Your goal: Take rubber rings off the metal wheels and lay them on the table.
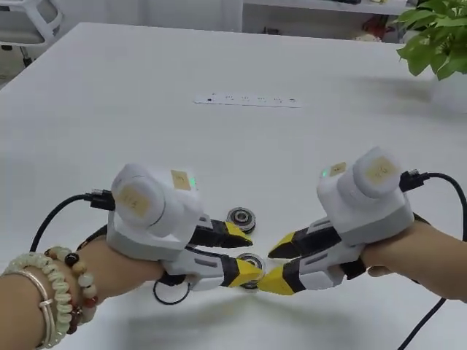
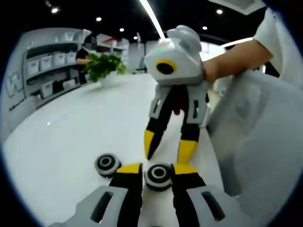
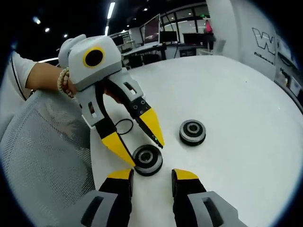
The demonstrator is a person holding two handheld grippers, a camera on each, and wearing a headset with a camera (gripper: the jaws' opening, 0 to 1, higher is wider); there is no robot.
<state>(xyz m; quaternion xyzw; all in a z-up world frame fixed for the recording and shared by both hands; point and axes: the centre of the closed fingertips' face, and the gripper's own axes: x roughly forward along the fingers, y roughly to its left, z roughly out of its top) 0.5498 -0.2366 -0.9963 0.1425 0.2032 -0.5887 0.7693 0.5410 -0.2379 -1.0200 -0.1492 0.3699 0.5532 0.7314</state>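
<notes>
A metal wheel with a black rubber ring (image 1: pixel 252 260) (image 2: pixel 158 176) (image 3: pixel 147 161) lies flat on the white table (image 1: pixel 219 153). My left gripper (image 1: pixel 254 254) (image 2: pixel 157 169) has its yellow-tipped jaws pressed against both sides of it. My right gripper (image 1: pixel 266 269) (image 3: pixel 152 174) faces it from the other side, open, with its tips just short of the wheel and nothing between them. A second ringed wheel (image 1: pixel 241 217) (image 2: pixel 108 164) (image 3: pixel 192 131) lies a little farther out. One loose black rubber ring (image 1: pixel 171 292) (image 3: pixel 124 126) rests on the table beside the left hand.
A white power strip (image 1: pixel 246 100) lies across the middle of the table. A green plant (image 1: pixel 436 36) stands at the far right corner. Black cables (image 1: pixel 51 219) trail from both grippers. Bare table stretches beyond the wheels.
</notes>
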